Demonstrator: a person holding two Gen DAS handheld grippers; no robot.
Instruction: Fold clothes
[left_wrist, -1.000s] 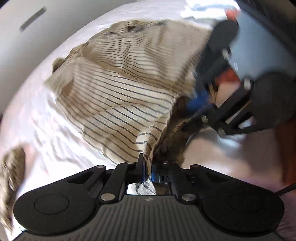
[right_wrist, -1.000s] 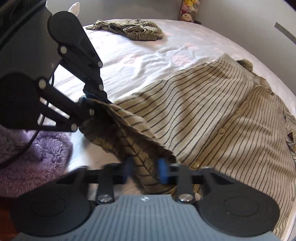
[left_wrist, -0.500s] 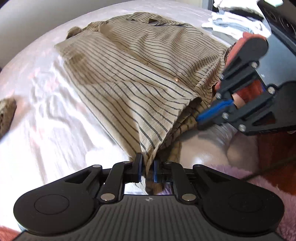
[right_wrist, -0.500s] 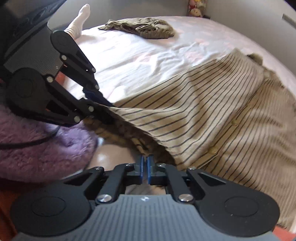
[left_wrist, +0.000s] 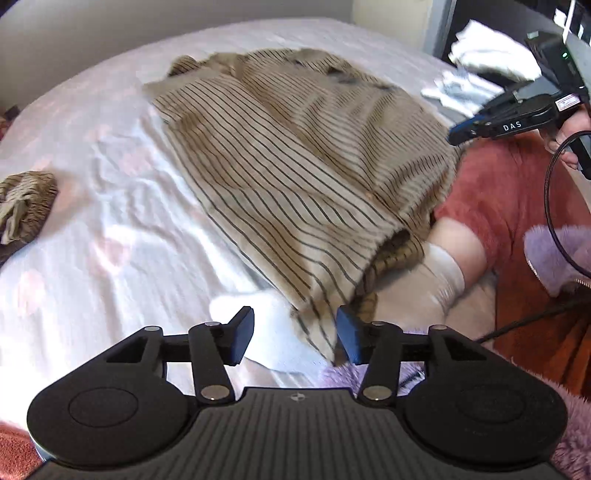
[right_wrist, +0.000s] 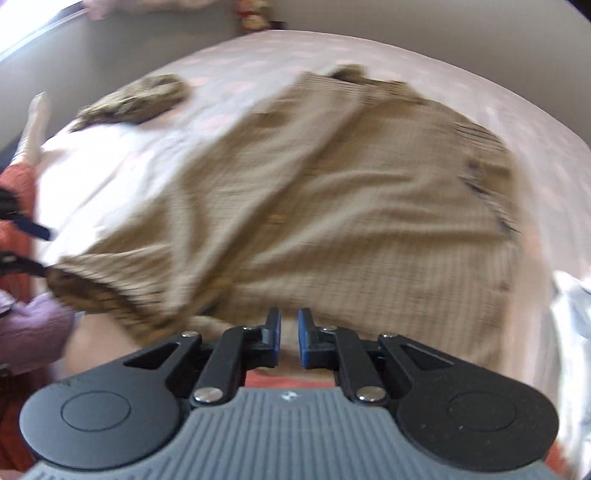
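A tan shirt with dark stripes (left_wrist: 295, 155) lies spread on the white bed sheet (left_wrist: 92, 240), its hem hanging over the near edge. My left gripper (left_wrist: 295, 338) is open, its blue pads either side of the hem corner, not gripping it. My right gripper (right_wrist: 289, 339) has its jaws slightly apart with nothing between them, just short of the shirt (right_wrist: 295, 203), which is blurred in that view. The right gripper also shows at the right of the left wrist view (left_wrist: 458, 134), beyond the shirt's edge.
A second crumpled striped garment (left_wrist: 26, 206) lies at the bed's left, also seen in the right wrist view (right_wrist: 136, 98). A leg in a white sock (left_wrist: 439, 280) and red clothing (left_wrist: 509, 192) are by the bed edge. Folded white clothes (left_wrist: 487, 62) sit far right. A purple fluffy fabric (left_wrist: 554, 254) is nearby.
Both grippers let go of the shirt hem and opened. The shirt now lies flatter on the bed. The right gripper swung away to the right side.
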